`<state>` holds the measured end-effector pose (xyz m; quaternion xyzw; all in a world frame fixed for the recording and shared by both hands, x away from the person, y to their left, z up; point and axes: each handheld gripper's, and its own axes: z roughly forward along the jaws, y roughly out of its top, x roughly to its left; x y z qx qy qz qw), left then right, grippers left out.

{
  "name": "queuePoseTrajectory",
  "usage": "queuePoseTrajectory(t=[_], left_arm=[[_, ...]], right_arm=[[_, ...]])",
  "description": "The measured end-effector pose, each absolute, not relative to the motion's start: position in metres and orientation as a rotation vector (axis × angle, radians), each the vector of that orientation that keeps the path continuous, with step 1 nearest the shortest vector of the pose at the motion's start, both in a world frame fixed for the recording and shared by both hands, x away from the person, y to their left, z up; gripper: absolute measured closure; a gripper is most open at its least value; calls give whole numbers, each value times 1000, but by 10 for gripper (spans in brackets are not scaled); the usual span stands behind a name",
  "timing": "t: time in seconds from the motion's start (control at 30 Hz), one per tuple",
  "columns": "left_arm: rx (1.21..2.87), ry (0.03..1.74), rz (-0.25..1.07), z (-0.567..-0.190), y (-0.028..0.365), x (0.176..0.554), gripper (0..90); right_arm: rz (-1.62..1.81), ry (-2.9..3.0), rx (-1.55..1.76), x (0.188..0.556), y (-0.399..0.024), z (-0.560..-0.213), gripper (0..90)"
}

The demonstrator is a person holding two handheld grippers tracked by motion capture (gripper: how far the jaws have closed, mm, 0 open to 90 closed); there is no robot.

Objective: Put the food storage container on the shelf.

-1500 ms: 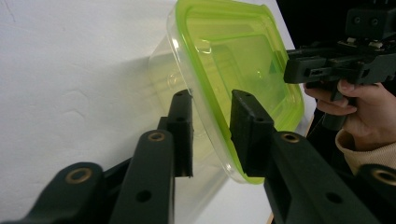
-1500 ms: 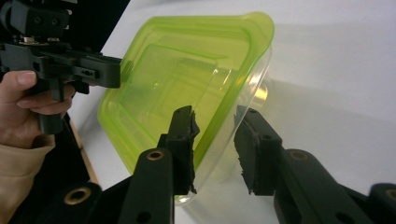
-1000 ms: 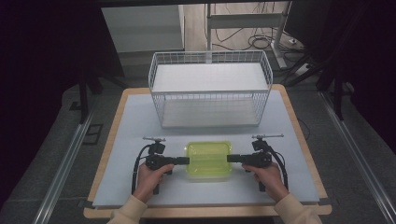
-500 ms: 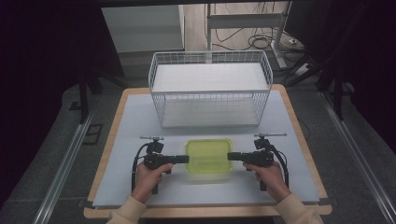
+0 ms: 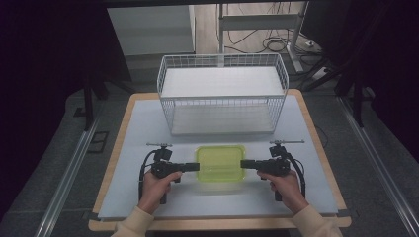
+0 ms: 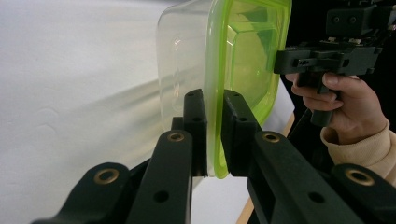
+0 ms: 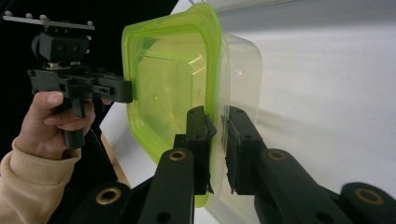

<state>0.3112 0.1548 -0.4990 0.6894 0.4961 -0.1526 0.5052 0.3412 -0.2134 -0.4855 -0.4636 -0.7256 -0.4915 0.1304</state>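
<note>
**Ana:** White matting covers the table (image 5: 138, 148), with dark floor all round it. Take the wire basket (image 5: 222, 98) as the landmark: the lidded box (image 5: 221, 163) sits just in front of it, near the table's front half.

**Ben:** And the grip?

**Ana:** The left gripper (image 5: 193, 167) is clamped on the box's green rim at one end, the right gripper (image 5: 245, 164) on the rim at the opposite end. In the left gripper view its jaws pinch the lid edge (image 6: 215, 135); the right gripper view shows the same bite on the far end (image 7: 215, 140).

**Ben:** What worries you?

**Ana:** Both holds are on a thin lip only. I'd judge that if one hand rises ahead of the other, the box could tilt and slide out of the jaws. Pulling the hands apart might also peel the lid off the clear tub.

**Ben:** Anything inside?

**Ana:** The box looks empty through its clear wall. The basket, behind it, holds nothing that I can see either.
</note>
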Motion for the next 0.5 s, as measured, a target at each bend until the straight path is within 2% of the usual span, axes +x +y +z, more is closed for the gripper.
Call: queuePoseTrajectory(t=[0.5], left_arm=[[1669, 1156, -331, -475, 153, 318, 821]], right_arm=[[-1503, -2122, -1327, 340, -217, -462, 808]])
